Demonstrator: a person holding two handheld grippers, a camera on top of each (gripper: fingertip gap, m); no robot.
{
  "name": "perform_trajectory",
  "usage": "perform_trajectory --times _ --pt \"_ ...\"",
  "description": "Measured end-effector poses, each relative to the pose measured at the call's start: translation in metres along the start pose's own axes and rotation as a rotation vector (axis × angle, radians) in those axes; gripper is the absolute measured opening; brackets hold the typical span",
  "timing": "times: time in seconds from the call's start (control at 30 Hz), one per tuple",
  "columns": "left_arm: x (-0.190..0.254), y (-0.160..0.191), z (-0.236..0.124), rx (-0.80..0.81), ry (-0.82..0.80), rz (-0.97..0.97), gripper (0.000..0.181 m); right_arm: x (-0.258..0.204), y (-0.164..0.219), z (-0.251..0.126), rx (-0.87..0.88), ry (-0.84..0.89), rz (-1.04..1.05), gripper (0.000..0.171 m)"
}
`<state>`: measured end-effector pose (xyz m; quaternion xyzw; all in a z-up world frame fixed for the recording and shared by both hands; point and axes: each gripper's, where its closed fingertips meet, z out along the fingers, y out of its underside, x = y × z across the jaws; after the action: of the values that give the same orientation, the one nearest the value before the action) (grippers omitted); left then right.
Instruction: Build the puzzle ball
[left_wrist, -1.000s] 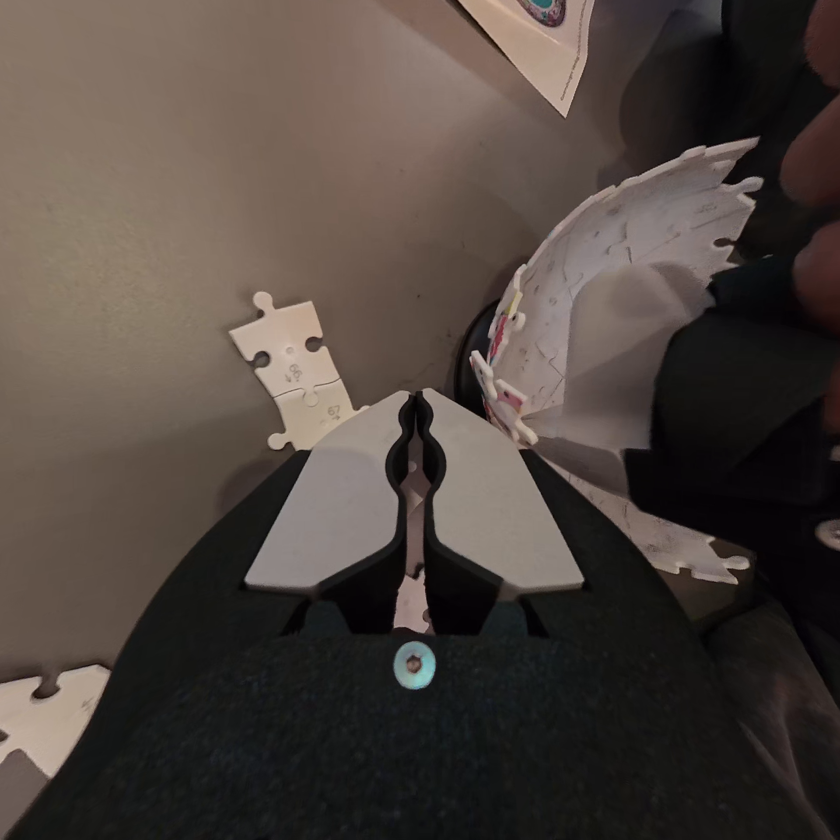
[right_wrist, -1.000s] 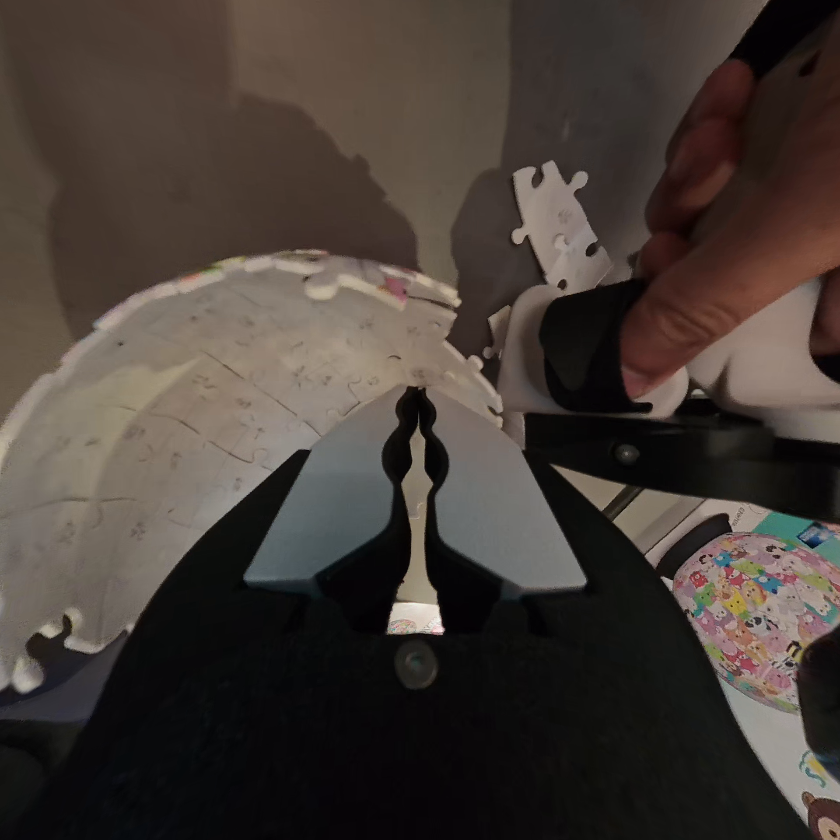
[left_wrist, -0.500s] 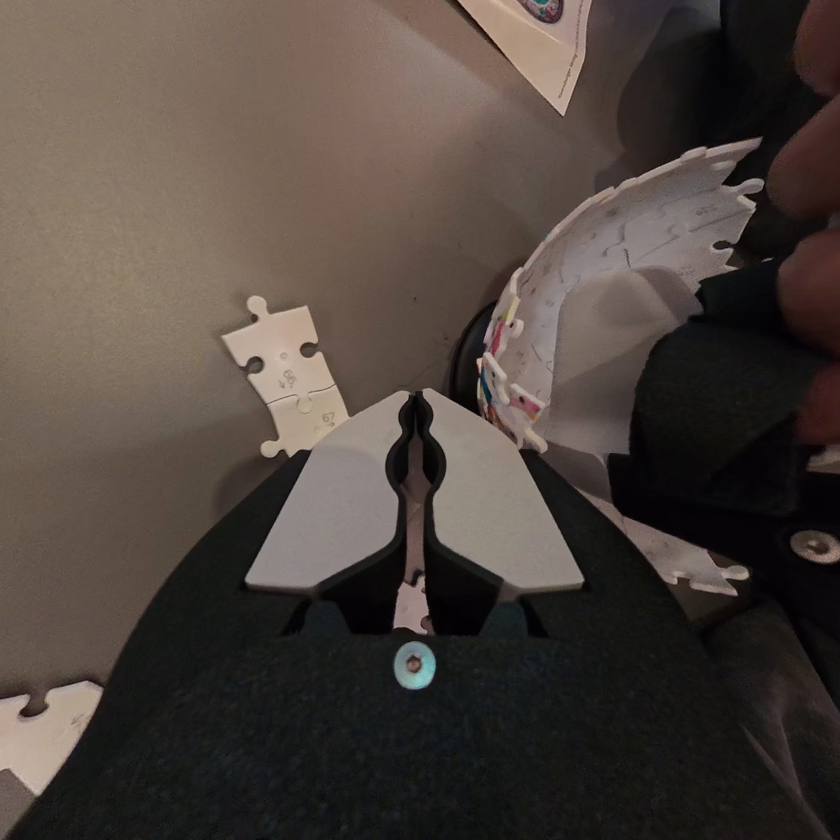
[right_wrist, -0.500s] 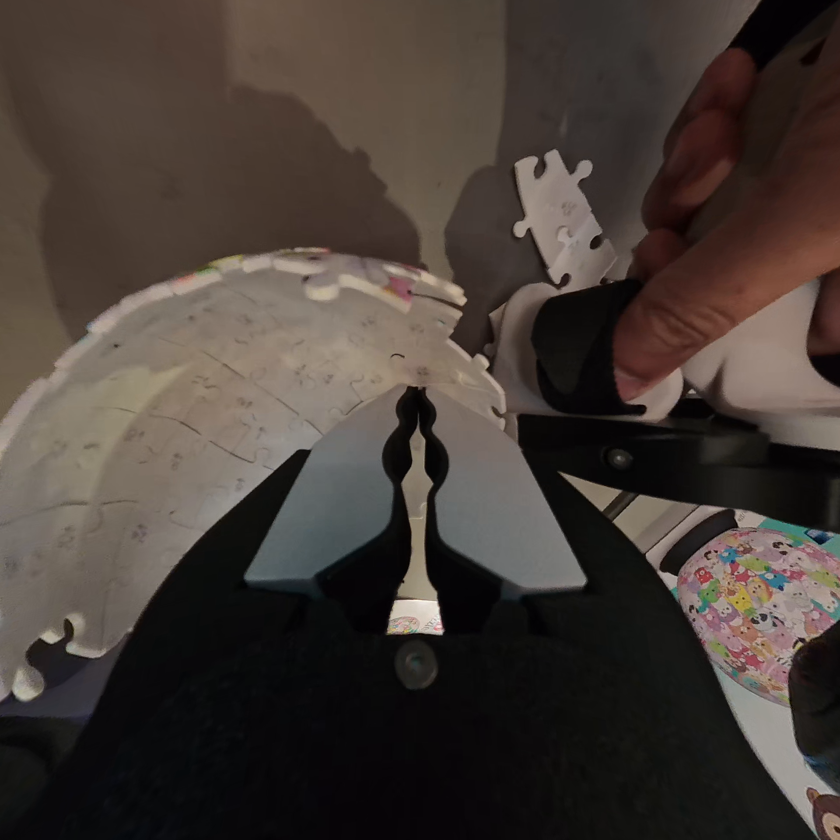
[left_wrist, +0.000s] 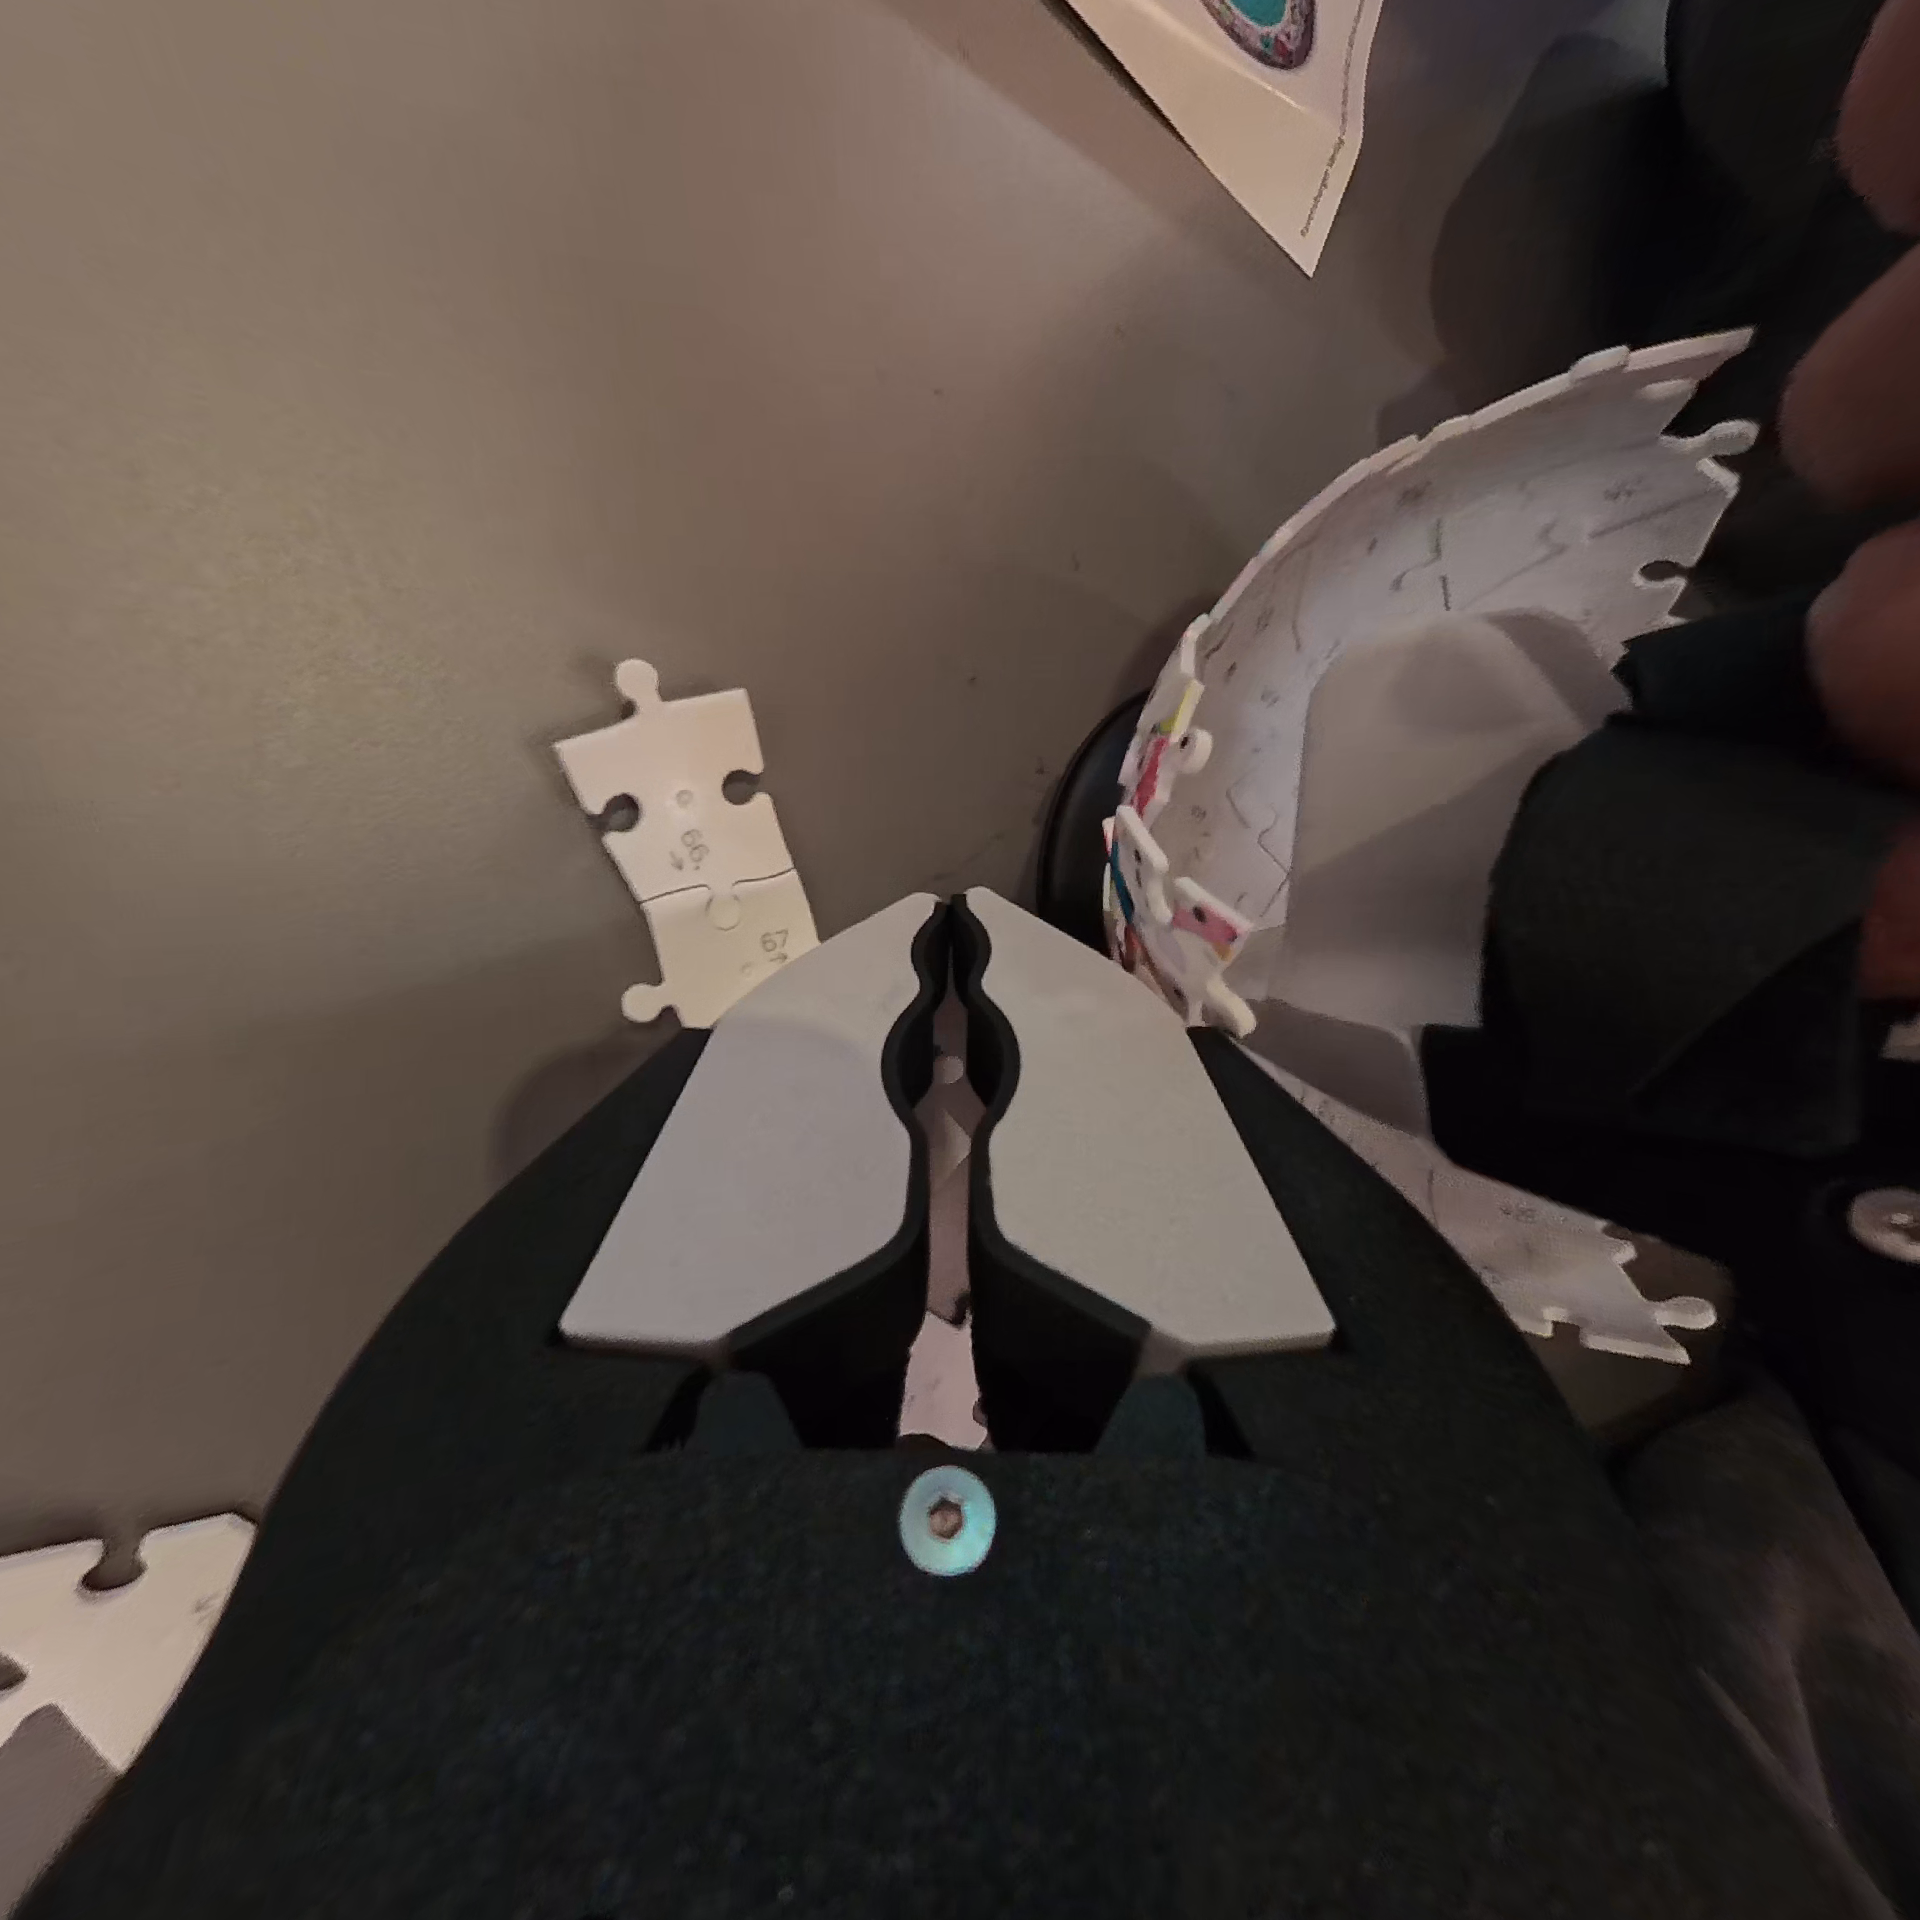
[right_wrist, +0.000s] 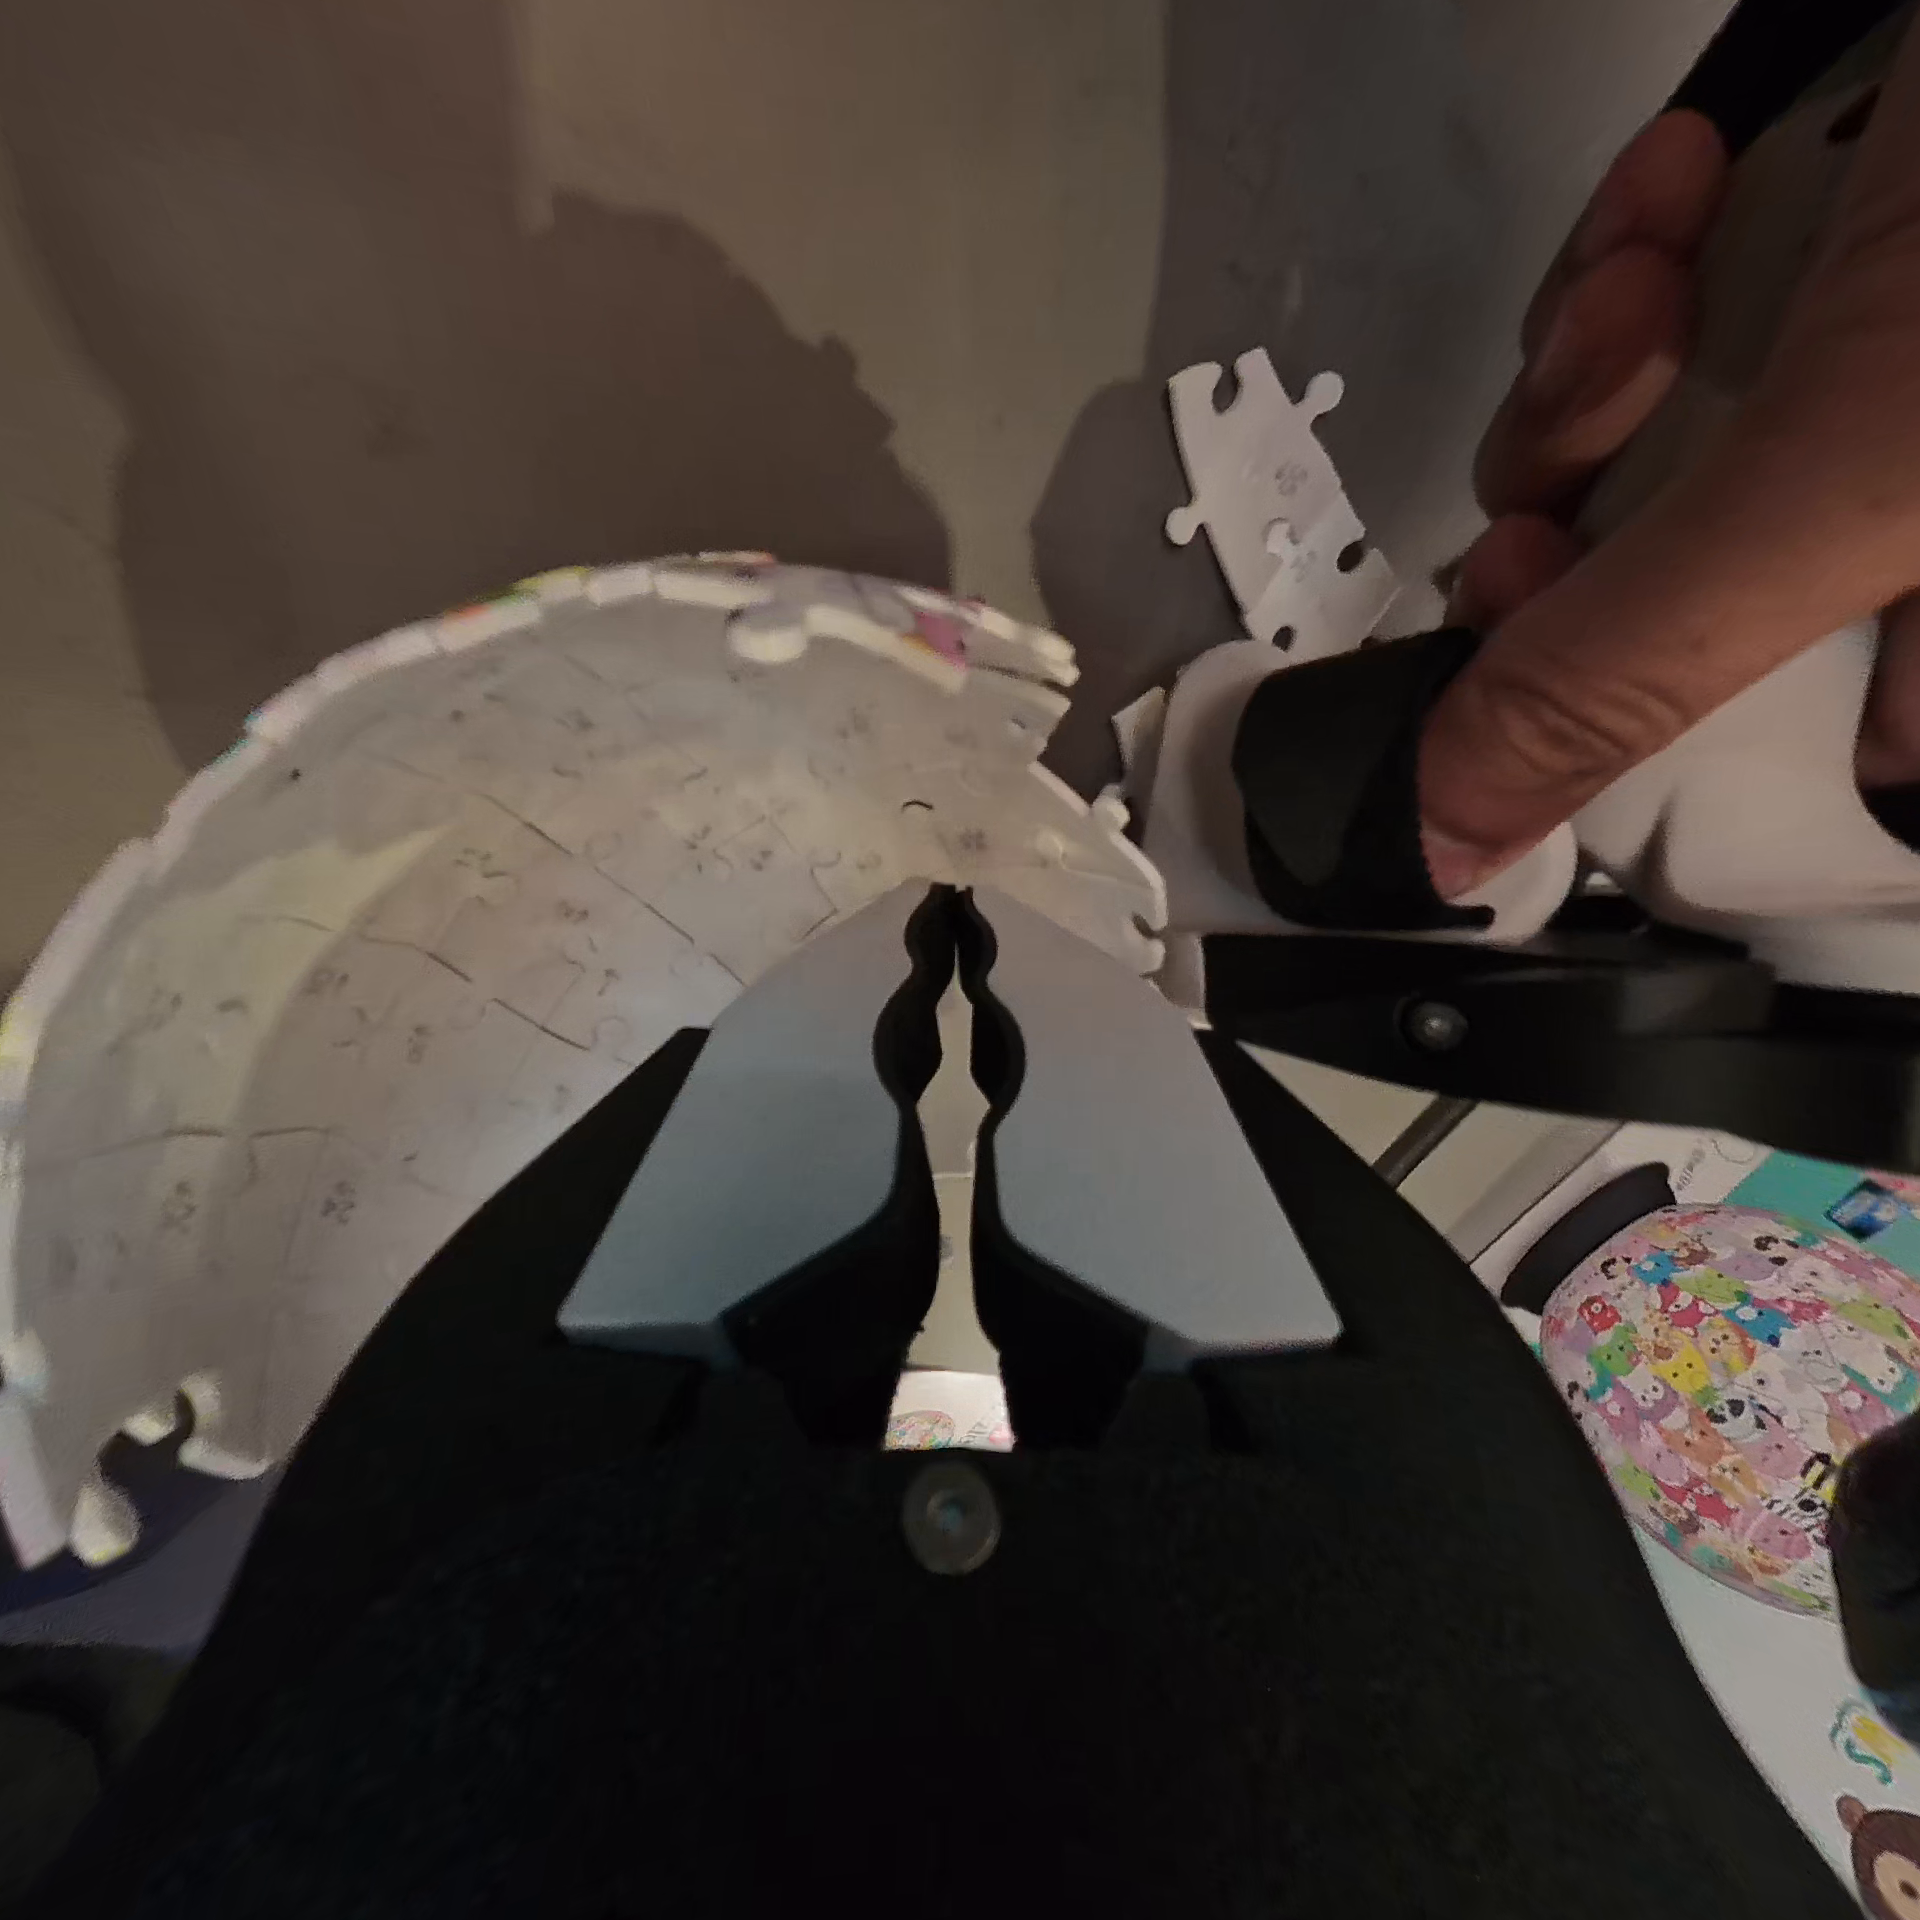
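Shell (right_wrist: 436, 935) of joined pieces sits at nine o'clock of the right gripper (right_wrist: 952, 906), whose tips pinch its rim. Light, brittle at seams; hold near edges. Left gripper (left_wrist: 951, 914) looks closed, perhaps on a piece.

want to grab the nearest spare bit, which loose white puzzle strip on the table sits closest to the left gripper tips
The two-piece strip just ahead-left of the left gripper tips. The other loose section lies back at the lower-left frame corner, beside the gripper body.
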<state>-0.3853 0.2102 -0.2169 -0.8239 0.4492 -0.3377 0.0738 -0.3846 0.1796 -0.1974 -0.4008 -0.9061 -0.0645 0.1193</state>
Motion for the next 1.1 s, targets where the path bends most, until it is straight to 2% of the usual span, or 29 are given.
perform_trajectory --times 0.3,0.53,0.7,0.83,0.9,1.0,1.1 --pt "0.000 -0.001 0.001 0.002 0.002 -0.004 0.000 0.002 -0.002 0.006 -0.014 0.010 -0.007 0.000" --pt "-0.005 -0.002 -0.006 0.020 -0.031 -0.013 0.000 0.005 0.003 -0.012 0.016 0.029 0.022 0.000" --pt "-0.013 -0.001 -0.031 0.088 -0.179 -0.090 0.000 0.009 -0.003 -0.028 0.118 0.013 0.119 0.000" --pt "-0.014 0.019 -0.061 0.147 -0.427 -0.154 0.000 0.008 -0.002 -0.035 0.176 -0.087 0.279 0.000" --pt "-0.002 0.033 -0.062 0.182 -0.462 -0.147 0.000 0.004 -0.002 -0.033 0.179 -0.150 0.341 0.000" --pt "0.009 0.041 -0.050 0.232 -0.452 -0.054 0.000 -0.003 -0.002 -0.025 0.124 -0.188 0.380 0.000" --pt "0.014 0.031 -0.039 0.309 -0.315 -0.069 0.000 -0.006 0.000 -0.015 0.060 -0.182 0.395 0.000"
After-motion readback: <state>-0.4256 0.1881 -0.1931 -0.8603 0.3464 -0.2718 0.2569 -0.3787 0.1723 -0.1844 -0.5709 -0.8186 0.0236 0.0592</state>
